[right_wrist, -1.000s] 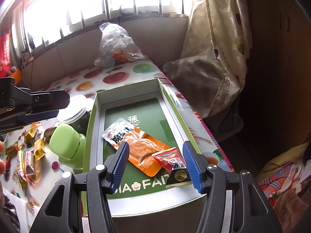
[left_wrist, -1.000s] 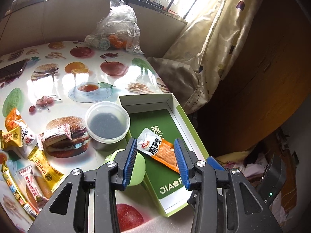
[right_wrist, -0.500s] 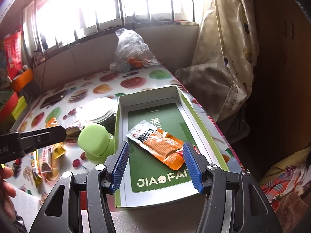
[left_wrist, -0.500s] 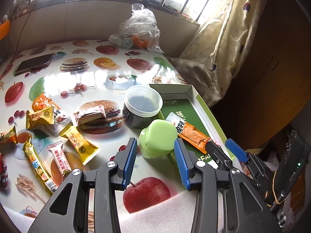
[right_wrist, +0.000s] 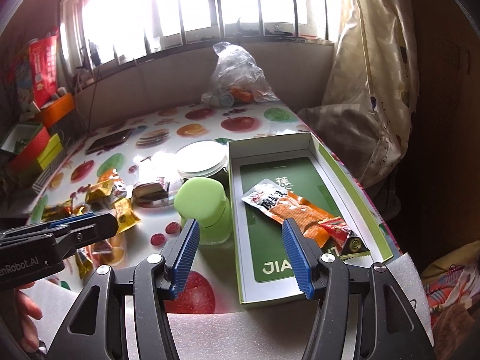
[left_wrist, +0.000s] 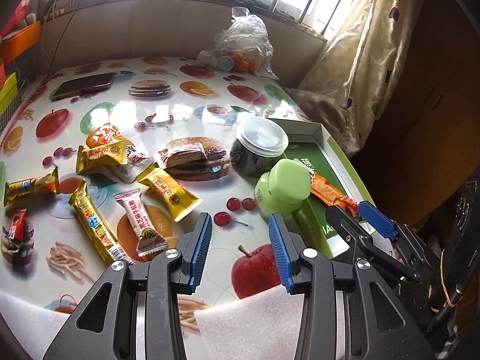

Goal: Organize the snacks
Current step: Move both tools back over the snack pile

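Left tongs (left_wrist: 240, 240): jaws apart, nothing between them, hanging over the bench (left_wrist: 168, 111) near its front edge, above the printed apple. Right tongs (right_wrist: 240, 246): jaws wide apart, empty, over the near end of the green box (right_wrist: 315, 147).

Snacks split in two groups:
- In the box: orange sachet (right_wrist: 288, 207) with white end and Chinese print, lying diagonal on the green liner; small red packet (right_wrist: 339, 228) overlapping its lower end; dark triangular gold-edged packet (right_wrist: 354, 246) touching the red one, near the box's right wall.
- Loose on the bench, left of the box: yellow-gold bars (left_wrist: 171, 192), a long gold stick (left_wrist: 93, 225), a white-and-red nougat wrapper (left_wrist: 141, 222), an orange pouch (left_wrist: 102, 135), a brown wrapped piece (left_wrist: 180, 156) lying on the burger print. Flat, some overlapping.

Green-lidded jar (left_wrist: 282, 192) stands just beside the box's left wall; clear-lidded tub (left_wrist: 258, 147) with dark contents right behind it. Phone (left_wrist: 84, 85) and plastic bag (left_wrist: 243, 45) at the far side.
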